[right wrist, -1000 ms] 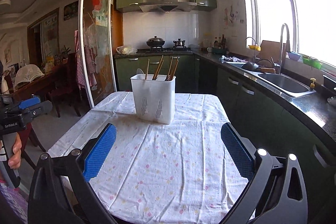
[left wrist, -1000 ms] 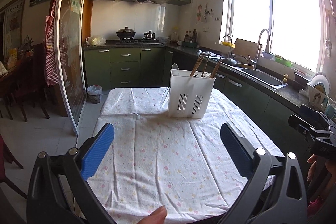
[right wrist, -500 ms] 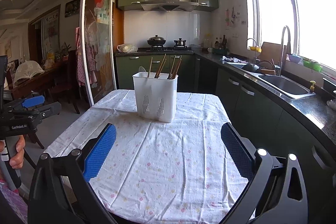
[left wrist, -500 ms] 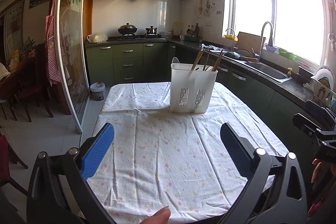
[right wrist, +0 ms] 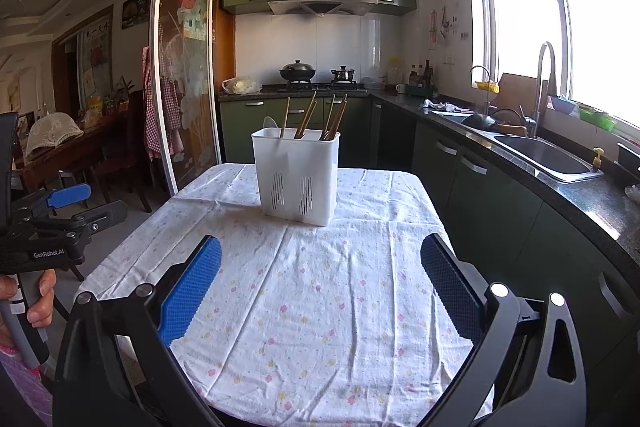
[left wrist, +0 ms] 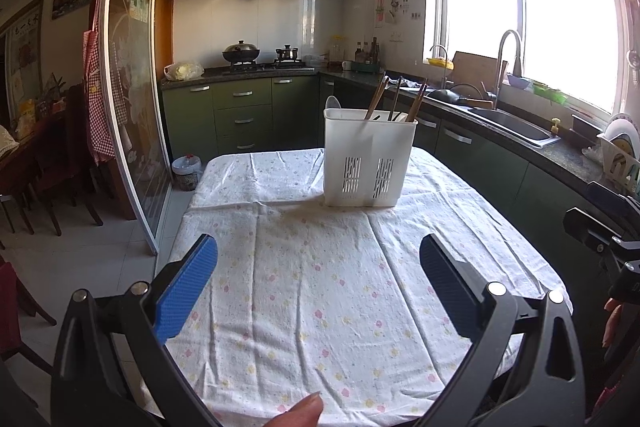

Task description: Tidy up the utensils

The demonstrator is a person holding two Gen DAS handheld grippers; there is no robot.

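Observation:
A white slotted utensil holder [left wrist: 369, 163] stands upright at the far part of the table [left wrist: 320, 287], which has a white flowered cloth. Several brown chopsticks [left wrist: 416, 101] and a white spoon [left wrist: 332, 103] stick up out of it. The holder also shows in the right wrist view [right wrist: 296, 175] with the chopsticks [right wrist: 332, 117]. My left gripper [left wrist: 318, 267] is open and empty, above the near part of the table. My right gripper [right wrist: 320, 269] is open and empty, also well short of the holder.
A green kitchen counter with a sink [right wrist: 548, 157] and tap runs along the right. A glass sliding door [left wrist: 132, 107] stands at the left, with dining chairs [left wrist: 24, 187] beyond. The left gripper's body [right wrist: 52, 227] shows at the left in the right wrist view.
Both cameras have tilted up and pulled back a little, so the holder sits lower in the views. Both grippers stay open and empty.

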